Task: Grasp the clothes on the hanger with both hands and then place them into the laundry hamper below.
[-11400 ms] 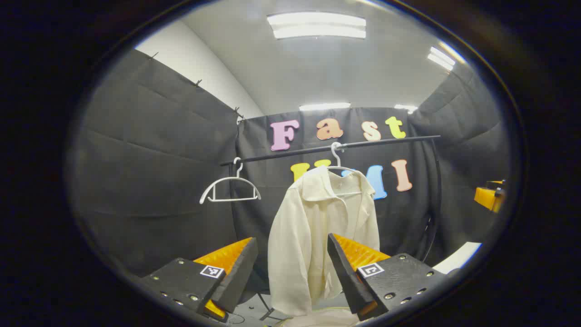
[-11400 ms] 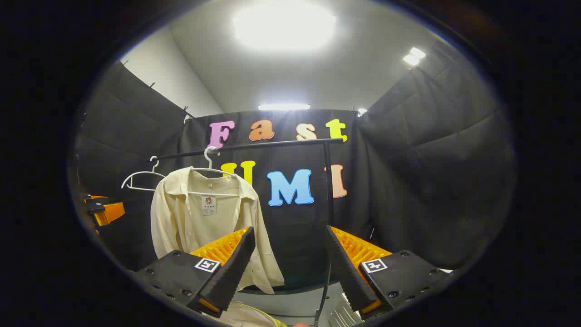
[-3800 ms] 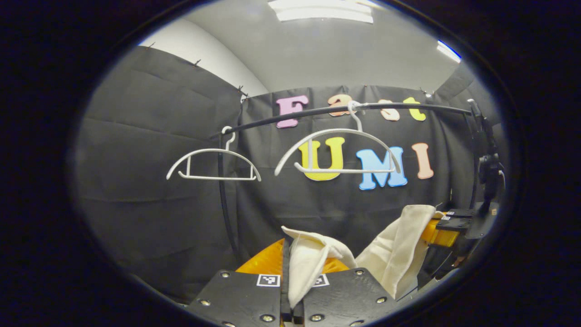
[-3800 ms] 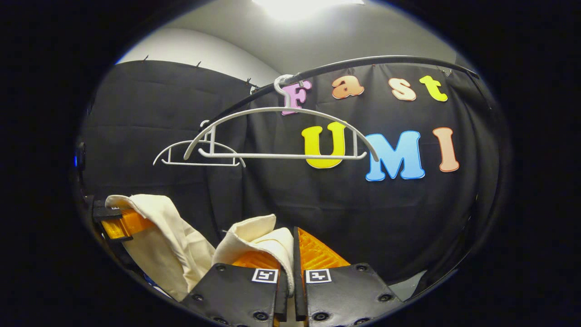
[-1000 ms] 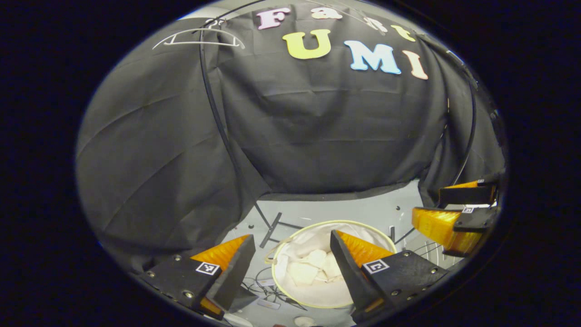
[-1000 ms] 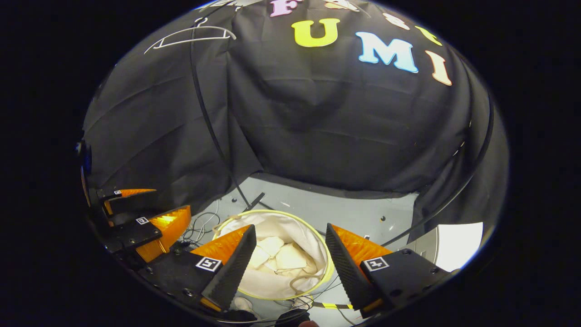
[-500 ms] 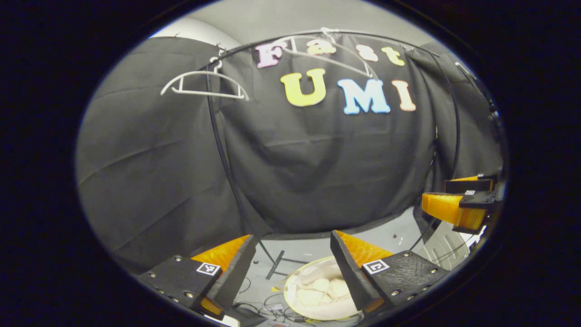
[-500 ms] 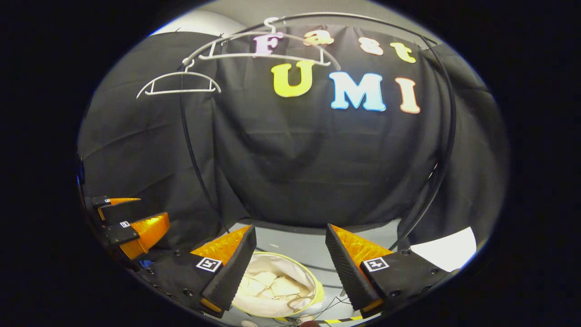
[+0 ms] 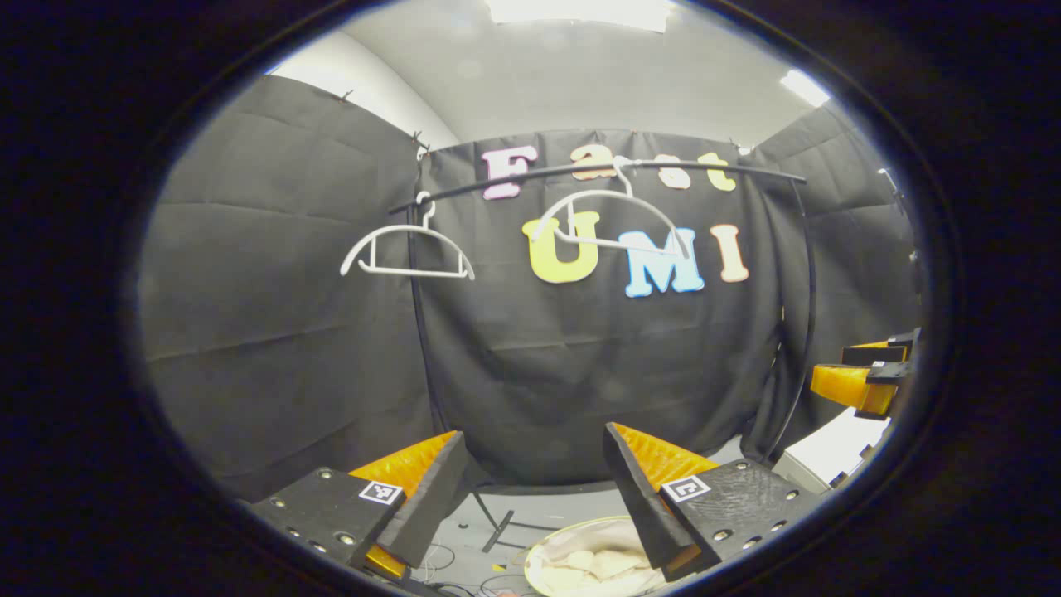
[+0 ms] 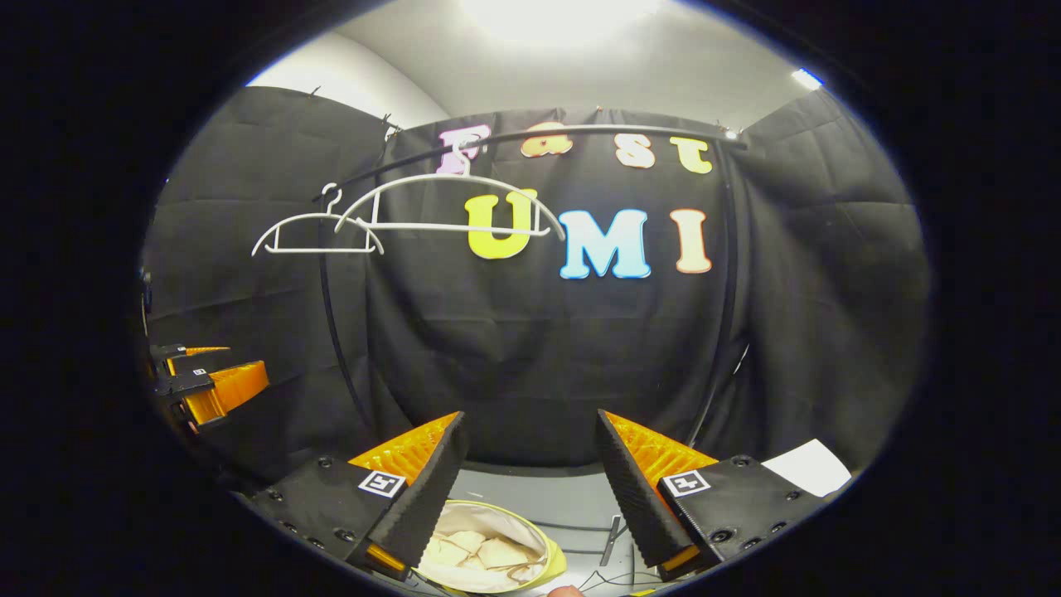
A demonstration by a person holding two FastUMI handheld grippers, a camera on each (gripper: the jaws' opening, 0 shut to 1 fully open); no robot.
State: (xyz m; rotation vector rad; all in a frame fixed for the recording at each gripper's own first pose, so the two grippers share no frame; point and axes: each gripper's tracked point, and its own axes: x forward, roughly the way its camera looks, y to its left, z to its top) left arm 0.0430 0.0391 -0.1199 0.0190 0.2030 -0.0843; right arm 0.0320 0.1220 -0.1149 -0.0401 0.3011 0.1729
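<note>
Both cameras have tilted upward since half a second ago: the rail and hangers now sit lower in each view, and the laundry hamper has slid to the bottom edge.

Left gripper: fingers spread wide, nothing between them. In the right gripper view it appears at the left edge, also spread.

Right gripper: fingers spread wide, nothing between them. In the left gripper view it appears at the right edge.

Cream shirt: crumpled inside the hamper, below its yellow rim. In the left gripper view the shirt lies in the hamper just beside the inner edge of that gripper's right finger.

Hamper position: on the grey floor, below and between the fingers in both views, near the base of the black rail stand.

Two white hangers hang bare on the black rail: the nearer hanger and the farther hanger.
</note>
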